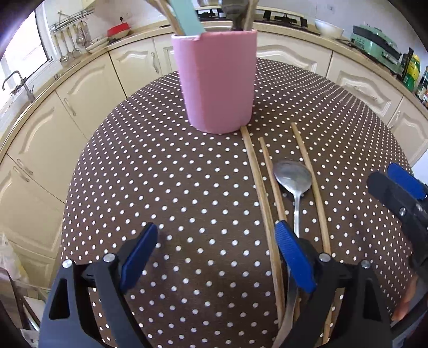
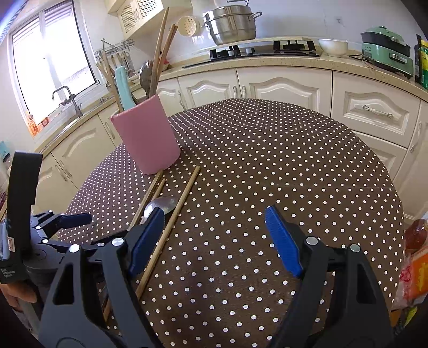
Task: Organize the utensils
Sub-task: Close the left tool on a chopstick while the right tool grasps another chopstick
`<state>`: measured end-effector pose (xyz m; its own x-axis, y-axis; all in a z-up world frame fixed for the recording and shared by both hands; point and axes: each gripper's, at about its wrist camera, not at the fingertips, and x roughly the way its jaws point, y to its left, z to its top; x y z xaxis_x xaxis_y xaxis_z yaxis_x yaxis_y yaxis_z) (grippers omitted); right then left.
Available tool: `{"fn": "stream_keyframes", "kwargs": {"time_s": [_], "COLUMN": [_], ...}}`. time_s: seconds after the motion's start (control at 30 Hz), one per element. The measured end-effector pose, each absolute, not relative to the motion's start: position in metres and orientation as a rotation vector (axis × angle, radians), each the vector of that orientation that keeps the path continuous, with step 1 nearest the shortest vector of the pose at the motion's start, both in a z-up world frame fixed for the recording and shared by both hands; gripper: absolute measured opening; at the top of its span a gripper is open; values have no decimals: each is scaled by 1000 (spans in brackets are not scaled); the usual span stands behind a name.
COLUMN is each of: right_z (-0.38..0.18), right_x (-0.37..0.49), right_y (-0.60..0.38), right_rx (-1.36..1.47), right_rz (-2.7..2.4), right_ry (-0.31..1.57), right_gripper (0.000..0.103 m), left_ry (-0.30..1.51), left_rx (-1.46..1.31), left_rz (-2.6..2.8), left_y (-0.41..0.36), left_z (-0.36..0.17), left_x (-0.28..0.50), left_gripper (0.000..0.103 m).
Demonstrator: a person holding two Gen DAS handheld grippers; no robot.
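Our left gripper (image 1: pixel 216 235) hides the spoon (image 1: pixel 293 175) handle's end. Both its jaws and the right gripper's (image 2: pixel 215 216) stand wide, empty, above the table (image 2: pixel 267 150).

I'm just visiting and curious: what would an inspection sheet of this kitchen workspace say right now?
Surface: round table under a brown polka-dot cloth.
Job's things: pink holder upright, already holding utensils; three chopsticks and a metal spoon lying flat on the cloth in front of it.
Clutter: packaged goods at the table's edge.
Grippers: left hand-held gripper open, one finger over the spoon's handle; right hand-held gripper open, holding nothing.
Cables: nothing seen.
Surroundings: cream cabinets, stove, steel pot, sink tap, window.
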<state>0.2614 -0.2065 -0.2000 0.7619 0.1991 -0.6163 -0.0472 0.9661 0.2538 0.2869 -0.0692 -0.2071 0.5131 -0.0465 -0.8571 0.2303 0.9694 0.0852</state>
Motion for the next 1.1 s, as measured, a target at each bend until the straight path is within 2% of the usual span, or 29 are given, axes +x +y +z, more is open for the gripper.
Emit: {"fn": "stream_keyframes", "kwargs": {"time_s": [0.1, 0.17, 0.27, 0.33, 0.4, 0.43, 0.63, 0.9, 1.03, 1.1], "right_z": [-201, -202, -202, -204, -205, -205, -213, -220, -217, -215], "right_x": [264, 264, 266, 268, 270, 271, 282, 314, 327, 334], "right_y": [-204, -203, -200, -197, -191, -188, -161, -146, -143, -146], "right_rx": [225, 220, 210, 193, 166, 150, 41, -53, -109, -120], "right_rz": [139, 137, 135, 135, 131, 130, 167, 191, 228, 256], "right_ry": [707, 712, 728, 742, 758, 765, 836, 944, 1018, 1063], "right_gripper": [77, 77, 77, 77, 77, 77, 77, 77, 69, 59], "left_ry": [1006, 1013, 1012, 1009, 991, 987, 1004, 1024, 1045, 1057], "left_rx": [227, 183, 183, 172, 169, 166, 101, 53, 69, 85], "left_rz": [-152, -199, -228, -244, -233, -215, -222, -202, -197, -197], "left_y": [-75, -77, -80, -79, -76, -72, -45, -11, -11, -23], "left_z": [-209, -208, -206, -205, -203, -202, -201, -202, -201, -203], "left_x": [294, 297, 299, 301, 299, 298, 291, 269, 270, 281], "left_gripper": [86, 63, 56, 54, 33, 12, 7, 7, 7, 7]}}
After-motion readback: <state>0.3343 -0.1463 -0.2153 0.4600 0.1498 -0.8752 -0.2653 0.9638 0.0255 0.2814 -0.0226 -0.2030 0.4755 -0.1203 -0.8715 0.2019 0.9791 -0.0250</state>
